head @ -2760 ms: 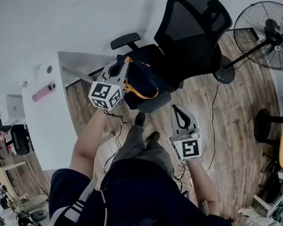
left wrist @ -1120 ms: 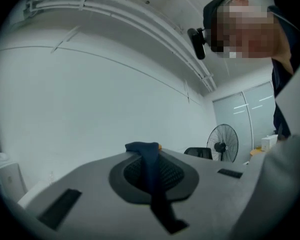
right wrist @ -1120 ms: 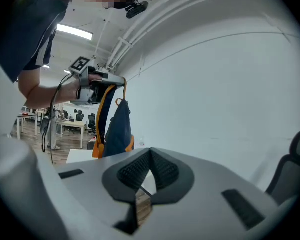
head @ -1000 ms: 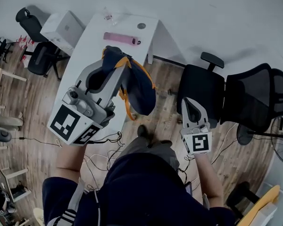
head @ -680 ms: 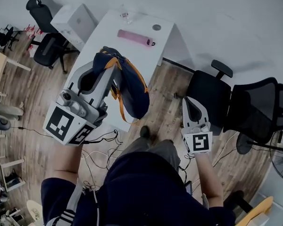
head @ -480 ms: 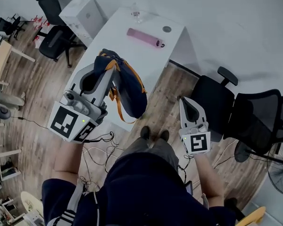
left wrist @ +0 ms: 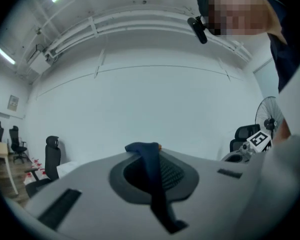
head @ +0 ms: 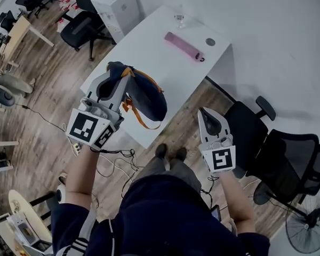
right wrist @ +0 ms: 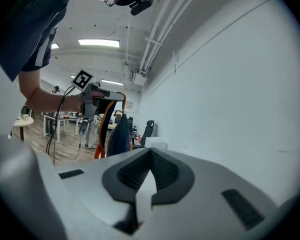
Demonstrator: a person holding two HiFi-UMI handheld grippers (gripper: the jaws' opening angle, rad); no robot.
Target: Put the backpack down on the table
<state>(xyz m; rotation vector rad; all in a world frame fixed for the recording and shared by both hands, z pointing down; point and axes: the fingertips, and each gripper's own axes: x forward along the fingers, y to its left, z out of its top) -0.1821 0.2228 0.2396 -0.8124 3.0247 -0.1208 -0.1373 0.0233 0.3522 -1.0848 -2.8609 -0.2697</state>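
The left claw point(head: 116, 71) is clamped fully together on a dark navy fabric carry strap point(left wrist: 151, 176), which runs down between its jaws in the left gripper view. From that strap hangs the navy fabric backpack with orange webbing straps point(head: 148, 96). Its body dangles in the air at centre-left of the head view, seen against the near end of the white rectangular bench point(head: 149, 47) and apparently not resting on it. The right claw point(head: 207, 114) is closed as well, with nothing between its jaws, and is held apart from the bag at lower right, near a black mesh office chair point(head: 245, 132). Toward the top of the frame a slender pink cylindrical object point(head: 184, 46) and a small clear glass point(head: 180, 20) sit on the bench, both well apart from the backpack. The main risk is the hold: the whole bag hangs from one thin strap pinched at the jaw tips, so a swing or jerk could pull it free. Released this close to the edge, the soft bag could slump and slide to the wooden floor point(head: 53, 79). Carried too far in, it could knock the glass.
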